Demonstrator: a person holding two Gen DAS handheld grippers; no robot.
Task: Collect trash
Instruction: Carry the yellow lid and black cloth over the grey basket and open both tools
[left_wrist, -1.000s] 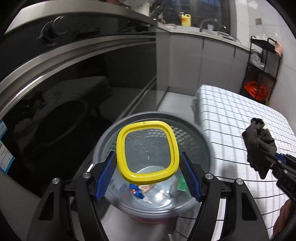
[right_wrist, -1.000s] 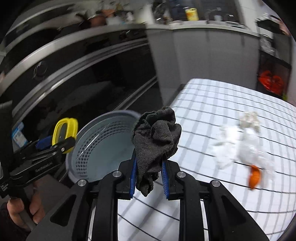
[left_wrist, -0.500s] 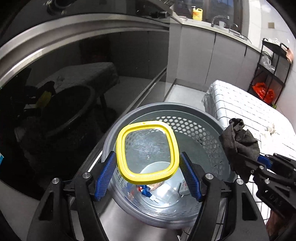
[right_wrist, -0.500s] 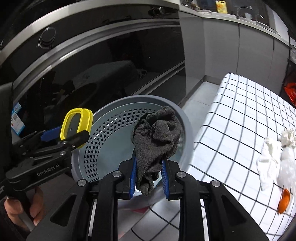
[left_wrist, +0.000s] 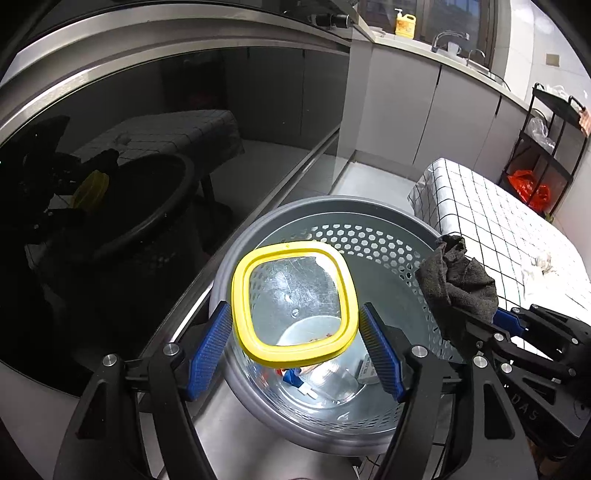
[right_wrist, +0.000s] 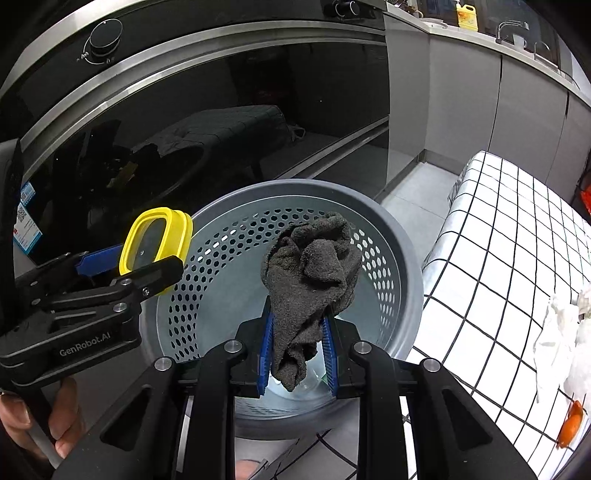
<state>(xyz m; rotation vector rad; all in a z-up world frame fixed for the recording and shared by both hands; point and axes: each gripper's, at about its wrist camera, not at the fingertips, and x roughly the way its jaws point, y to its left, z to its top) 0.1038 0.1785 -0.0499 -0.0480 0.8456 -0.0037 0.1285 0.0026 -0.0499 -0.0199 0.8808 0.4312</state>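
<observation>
holding both loads over bin (right_wrist: 406, 258), frame centre: left hand-held gripper (left_wrist: 295, 345) clamps yellow-rimmed lid (left_wrist: 295, 302), right hand-held gripper (right_wrist: 297, 354) grips dark rag (right_wrist: 310, 277); release only when inside rim.

Two handheld grippers, matte black plastic throughout. Left gripper (left_wrist: 295, 347) up close: twin angular arms with triangular cut-outs, round silver screw heads at each pivot, ribbed blue pads (left_wrist: 210, 343) lining the inner faces of the fingers. Seen side-on from the right wrist camera: stacked black linkage bars, small silver bolts, white "GenRobot.AI" lettering along the body, a pale handle below it, gripped by a bare hand (right_wrist: 40, 421), no sleeve in sight. Right gripper (right_wrist: 297, 354): same build, same black arms and silver screws, same ridged blue pads (right_wrist: 266, 350). From the left wrist camera, faint embossed letters on its flank, partly hidden.
</observation>
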